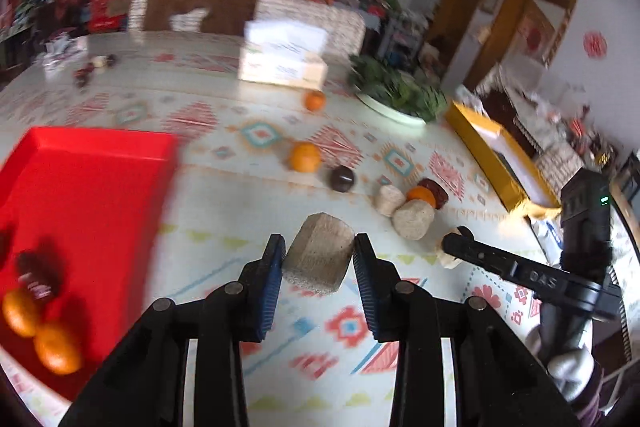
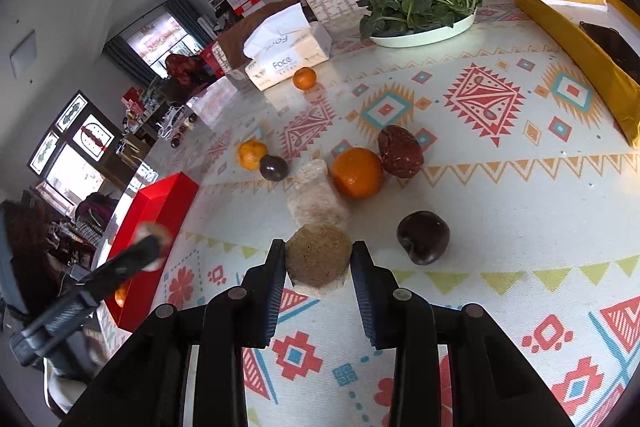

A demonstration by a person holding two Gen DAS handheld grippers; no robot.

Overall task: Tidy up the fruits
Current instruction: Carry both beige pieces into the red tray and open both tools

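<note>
Left wrist view first: my left gripper (image 1: pixel 319 255) pinches a pale beige block (image 1: pixel 319 257) between its blue pads, lifted above the patterned tablecloth (image 1: pixel 224 227). To its left sits the red tray (image 1: pixel 80 195), with two oranges (image 1: pixel 40 331) in its near corner. Farther right, my right gripper (image 1: pixel 456 241) reaches in. Right wrist view: the right gripper (image 2: pixel 319 259) clamps a brownish puck (image 2: pixel 319 254) resting low on the cloth, a dark plum (image 2: pixel 424 237) just right, an orange (image 2: pixel 357 172) beyond

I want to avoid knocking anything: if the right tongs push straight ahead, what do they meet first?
Beyond the tan cake they hold, likely the pale rice-cake block, then the orange; depth is uncertain.
</note>
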